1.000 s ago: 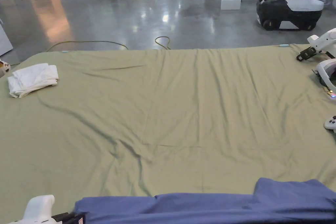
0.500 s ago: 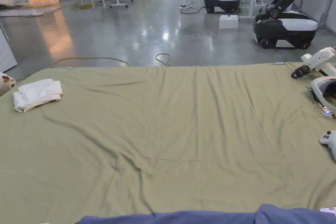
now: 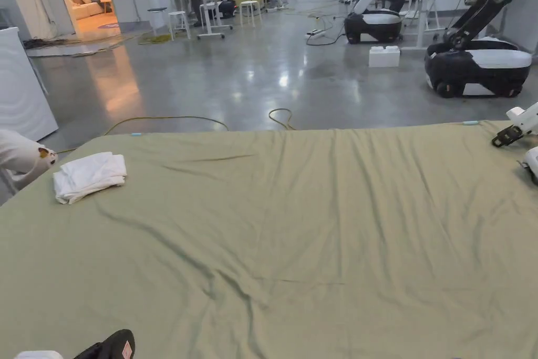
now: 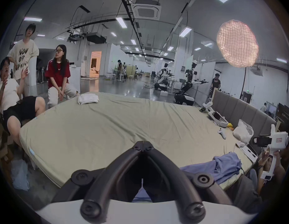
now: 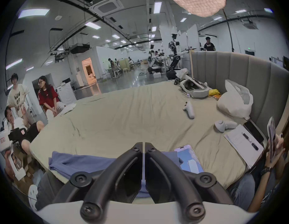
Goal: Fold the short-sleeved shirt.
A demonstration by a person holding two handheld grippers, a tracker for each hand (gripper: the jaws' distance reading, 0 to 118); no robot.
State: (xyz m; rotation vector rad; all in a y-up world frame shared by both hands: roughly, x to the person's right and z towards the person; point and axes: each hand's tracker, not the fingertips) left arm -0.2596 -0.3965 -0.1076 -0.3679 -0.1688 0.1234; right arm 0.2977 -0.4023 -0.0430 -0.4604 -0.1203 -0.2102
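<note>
Blue shirt lies bunched along the near edge of the olive-sheeted bed, just beside a phone (screen up). Left gripper has its jaws closed tip to tip with nothing between them, raised above the sheet — right gripper likewise clenched and empty, over the shirt. A folded white cloth sits at the far left corner.
</note>
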